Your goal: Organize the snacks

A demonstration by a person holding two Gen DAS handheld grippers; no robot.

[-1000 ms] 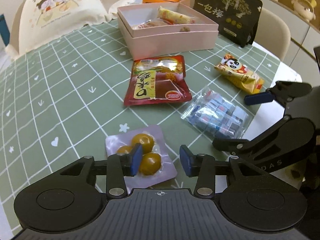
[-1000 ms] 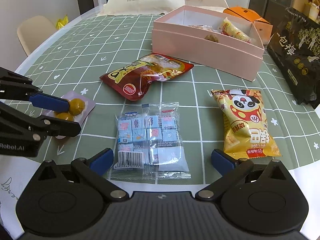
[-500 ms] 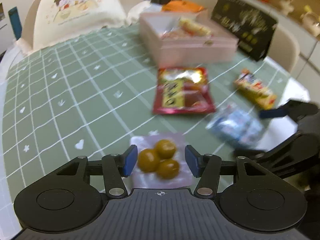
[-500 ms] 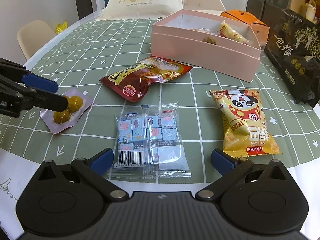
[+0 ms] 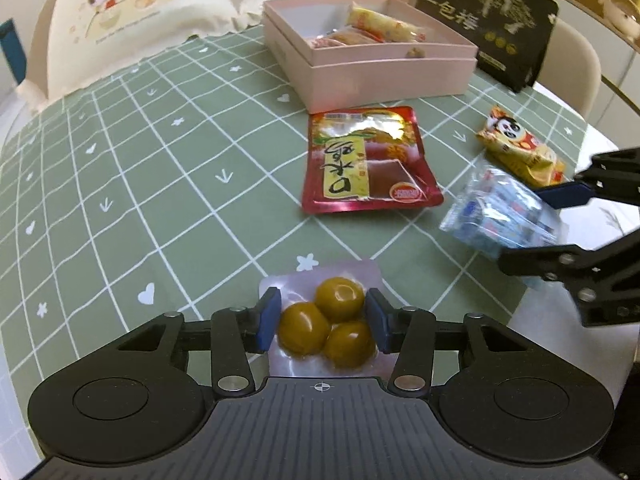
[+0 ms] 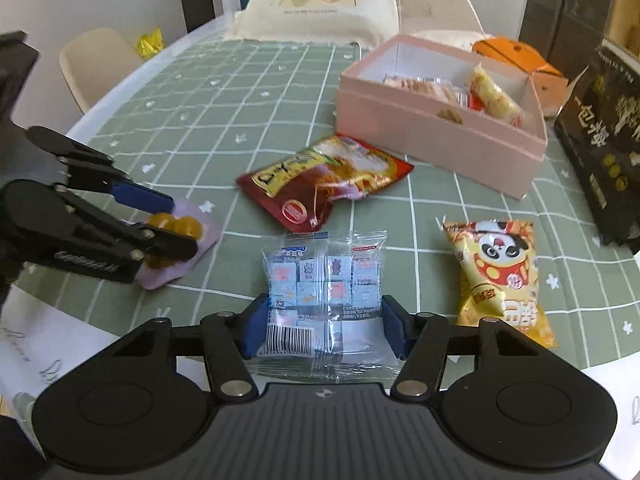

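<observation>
Green checked counter (image 5: pixel 160 184) | our left tool (image 5: pixel 323 322) closing, pinching the pouch of 3 yellow balls (image 5: pixel 326 330) near the counter's near edge | our right tool (image 6: pixel 324 328) closing, pinching the clear candy bag (image 6: pixel 325 292) there | pink box (image 6: pixel 436 148) at far side

Glossy plastic wraps the red pouch (image 5: pixel 370 160); matt pink cardboard box (image 5: pixel 384 76).
</observation>
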